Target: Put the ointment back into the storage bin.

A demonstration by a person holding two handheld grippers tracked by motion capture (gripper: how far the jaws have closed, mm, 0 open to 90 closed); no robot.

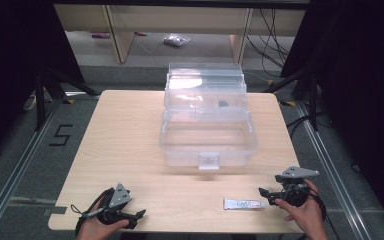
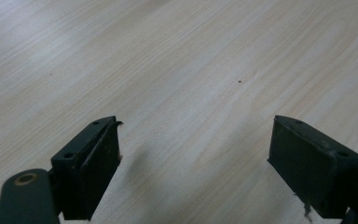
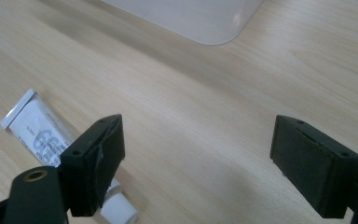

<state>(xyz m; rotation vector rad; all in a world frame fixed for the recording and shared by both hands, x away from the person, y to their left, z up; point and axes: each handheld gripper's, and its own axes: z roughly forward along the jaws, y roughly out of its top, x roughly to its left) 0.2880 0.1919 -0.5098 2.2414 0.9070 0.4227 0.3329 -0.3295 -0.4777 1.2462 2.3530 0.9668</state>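
Note:
A clear plastic box (image 1: 207,142) with its lid standing open sits at the middle of the wooden table (image 1: 130,130). A small white tube (image 1: 244,203) lies near the front edge, right of centre. My right gripper (image 1: 266,192) is held just to the right of the tube, open and empty. In the right gripper view the white tube (image 3: 39,133) runs under the left jaw, its cap (image 3: 119,210) showing below it, and a corner of the box (image 3: 200,18) is ahead. My left gripper (image 1: 139,215) rests at the front left, open over bare wood (image 2: 191,84).
A small dark item (image 1: 223,104) lies in the box's upper tray. Beyond the table stand wooden furniture legs (image 1: 122,35), cables (image 1: 272,45) and a plastic bag (image 1: 176,40) on the floor. Tripod legs (image 1: 42,95) flank the table on both sides.

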